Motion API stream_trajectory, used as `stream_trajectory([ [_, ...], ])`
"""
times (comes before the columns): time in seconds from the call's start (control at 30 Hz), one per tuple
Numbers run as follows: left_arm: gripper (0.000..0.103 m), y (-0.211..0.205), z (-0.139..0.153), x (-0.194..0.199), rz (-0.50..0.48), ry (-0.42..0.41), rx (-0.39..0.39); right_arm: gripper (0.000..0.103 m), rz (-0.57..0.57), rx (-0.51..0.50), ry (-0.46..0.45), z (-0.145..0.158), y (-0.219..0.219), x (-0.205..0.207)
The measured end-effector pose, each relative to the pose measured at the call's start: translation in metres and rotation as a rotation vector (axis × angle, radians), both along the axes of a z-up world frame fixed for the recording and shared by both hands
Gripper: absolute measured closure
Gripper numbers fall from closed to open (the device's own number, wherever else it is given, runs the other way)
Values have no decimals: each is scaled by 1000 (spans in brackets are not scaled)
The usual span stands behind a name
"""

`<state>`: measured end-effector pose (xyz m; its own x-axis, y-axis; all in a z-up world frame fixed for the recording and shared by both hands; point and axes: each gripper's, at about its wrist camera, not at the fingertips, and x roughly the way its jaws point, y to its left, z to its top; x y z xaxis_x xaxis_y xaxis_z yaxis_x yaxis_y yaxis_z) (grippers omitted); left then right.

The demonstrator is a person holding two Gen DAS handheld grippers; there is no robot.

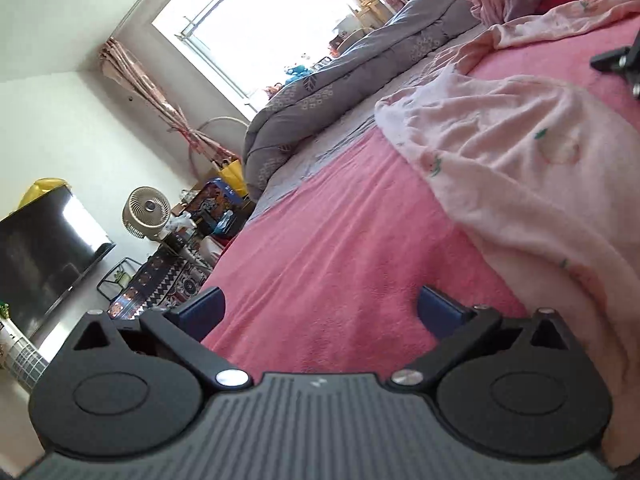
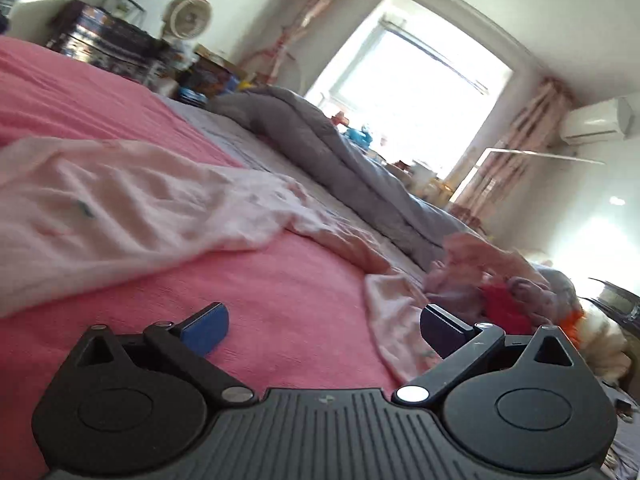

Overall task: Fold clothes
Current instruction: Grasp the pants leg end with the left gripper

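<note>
A pale pink garment (image 1: 520,168) with small printed motifs lies crumpled on the pink bedspread (image 1: 328,240), to the right of my left gripper (image 1: 320,314). That gripper is open, low over bare bedspread, with nothing between its blue pads. In the right wrist view the same pale pink garment (image 2: 120,204) spreads across the left, and one of its edges (image 2: 396,320) reaches between the fingers of my right gripper (image 2: 324,326). The right gripper is open and holds nothing. A black part of the other gripper (image 1: 620,60) shows at the left view's right edge.
A rolled grey quilt (image 1: 344,80) lies along the bed's far side under the window (image 1: 260,20). A heap of pink and red clothes (image 2: 492,284) sits at the bed's end. Beside the bed stand a television (image 1: 44,256), a fan (image 1: 146,212) and cluttered shelves.
</note>
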<state>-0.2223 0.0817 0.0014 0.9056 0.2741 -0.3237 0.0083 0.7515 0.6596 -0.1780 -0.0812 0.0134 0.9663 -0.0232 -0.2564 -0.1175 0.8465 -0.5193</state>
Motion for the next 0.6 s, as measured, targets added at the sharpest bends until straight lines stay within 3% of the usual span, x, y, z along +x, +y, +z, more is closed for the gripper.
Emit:
stream_trajectory([
  [0.1, 0, -1, 18, -9, -59, -14, -86, 1, 194, 197, 24, 16, -5, -18],
  [0.2, 0, -7, 24, -13, -107, 22, -114, 0, 348, 181, 80, 10, 31, -35],
  [0.3, 0, -7, 17, -25, -98, 48, -73, 0, 322, 99, 69, -10, 52, -31],
  [0.4, 0, 4, 11, -46, -135, 110, -96, 0, 166, 136, 42, -8, 28, -13],
  [0.5, 0, 13, 0, -64, -158, 233, -121, 0, 160, 209, 91, -3, 14, -5],
  [0.6, 0, 7, -14, -86, -201, 304, -113, 0, 166, 202, 74, -7, 17, -13],
])
